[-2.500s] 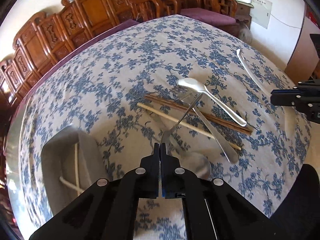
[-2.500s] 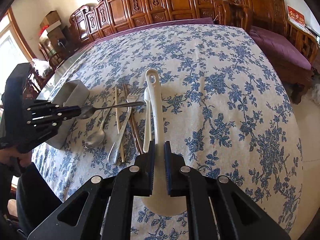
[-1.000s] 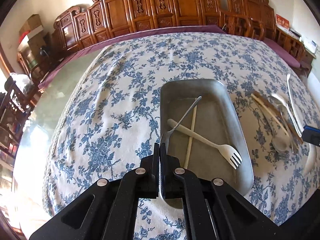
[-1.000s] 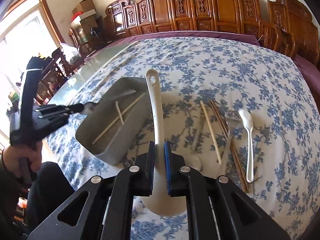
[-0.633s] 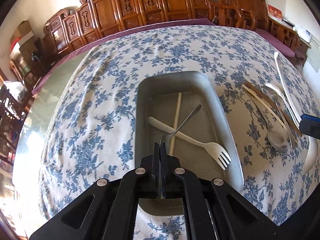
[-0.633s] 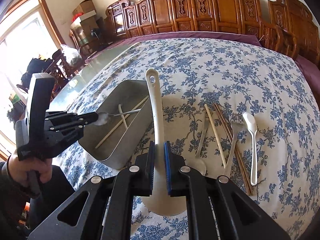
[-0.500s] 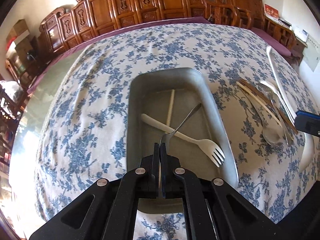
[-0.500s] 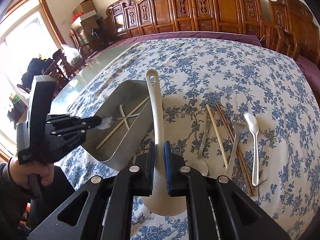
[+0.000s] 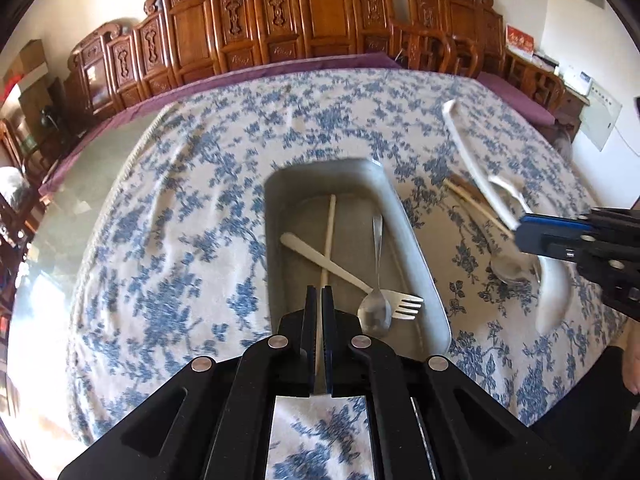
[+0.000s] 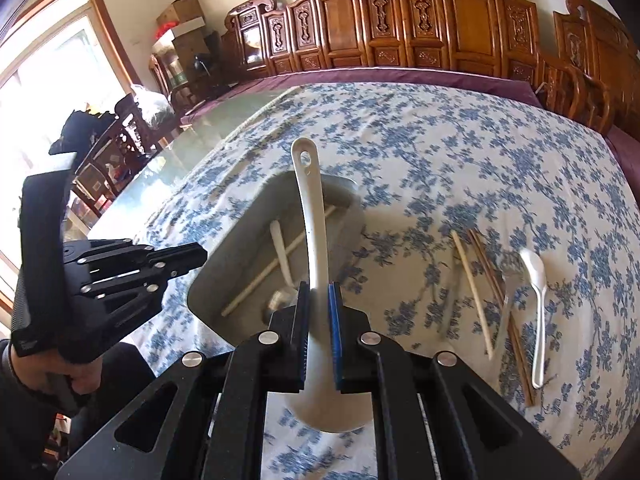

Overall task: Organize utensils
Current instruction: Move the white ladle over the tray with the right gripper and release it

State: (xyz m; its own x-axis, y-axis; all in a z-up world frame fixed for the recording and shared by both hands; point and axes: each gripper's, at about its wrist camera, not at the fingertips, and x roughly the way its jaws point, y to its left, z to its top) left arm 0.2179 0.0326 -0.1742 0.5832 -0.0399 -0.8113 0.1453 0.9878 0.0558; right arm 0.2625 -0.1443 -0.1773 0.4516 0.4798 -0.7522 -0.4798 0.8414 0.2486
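Metal spoon (image 9: 374, 308) now lies dropped in tray (image 9: 416, 240); left hand-held gripper (image 9: 318, 300) shut, empty. Right hand-held gripper (image 10: 318, 300) clamps white ladle (image 10: 310, 216), likely next in.

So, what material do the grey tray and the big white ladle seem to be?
Grey rectangular tray: likely brushed metal, with a dull, soft sheen. Big white ladle: looks like glossy plastic or melamine, uniformly opaque white with a moulded hanging hole; ceramic cannot be excluded.
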